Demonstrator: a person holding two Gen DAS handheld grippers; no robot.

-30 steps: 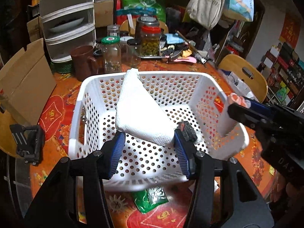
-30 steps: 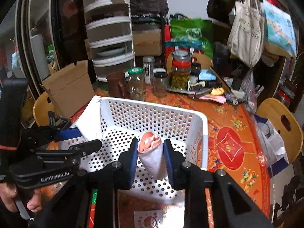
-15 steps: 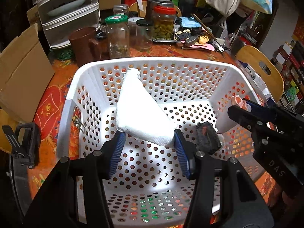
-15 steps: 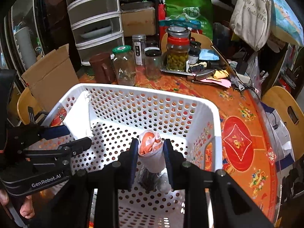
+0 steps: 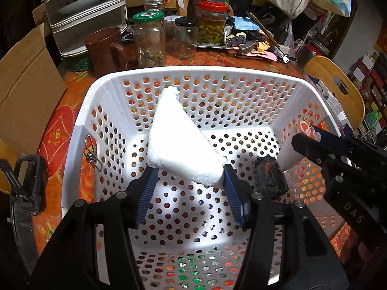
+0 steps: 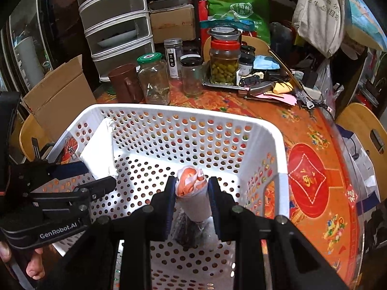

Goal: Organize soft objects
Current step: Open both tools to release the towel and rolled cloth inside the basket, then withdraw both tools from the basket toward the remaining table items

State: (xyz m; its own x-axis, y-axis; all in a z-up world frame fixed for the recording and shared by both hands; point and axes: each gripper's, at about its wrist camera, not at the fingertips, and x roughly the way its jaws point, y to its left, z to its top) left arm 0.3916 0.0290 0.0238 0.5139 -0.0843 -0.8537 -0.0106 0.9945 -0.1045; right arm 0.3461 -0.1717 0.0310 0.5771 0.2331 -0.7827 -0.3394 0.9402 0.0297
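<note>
A white perforated basket (image 5: 84,111) (image 6: 271,130) stands on the orange table. My left gripper (image 5: 187,178) is shut on a folded white towel (image 5: 176,142) and holds it inside the basket, over its left half; the towel also shows in the right wrist view (image 6: 99,152). My right gripper (image 6: 191,188) is shut on a rolled white and orange cloth (image 6: 193,193), held inside the basket at its right side; that cloth shows in the left wrist view (image 5: 290,149). A dark fuzzy object (image 5: 269,177) (image 6: 186,227) lies on the basket floor under the right gripper.
Glass jars (image 5: 150,41) (image 6: 223,58), a brown mug (image 5: 104,50) and clutter stand behind the basket. A cardboard box (image 5: 21,79) is at the left, plastic drawers (image 6: 113,21) at the back left, wooden chairs (image 5: 338,89) at the right. A metal clip (image 5: 93,158) hangs on the basket's left wall.
Both grippers have moved forward and down over the rim into the basket with their cloths. The dark object has come into fuller view on the basket floor.
</note>
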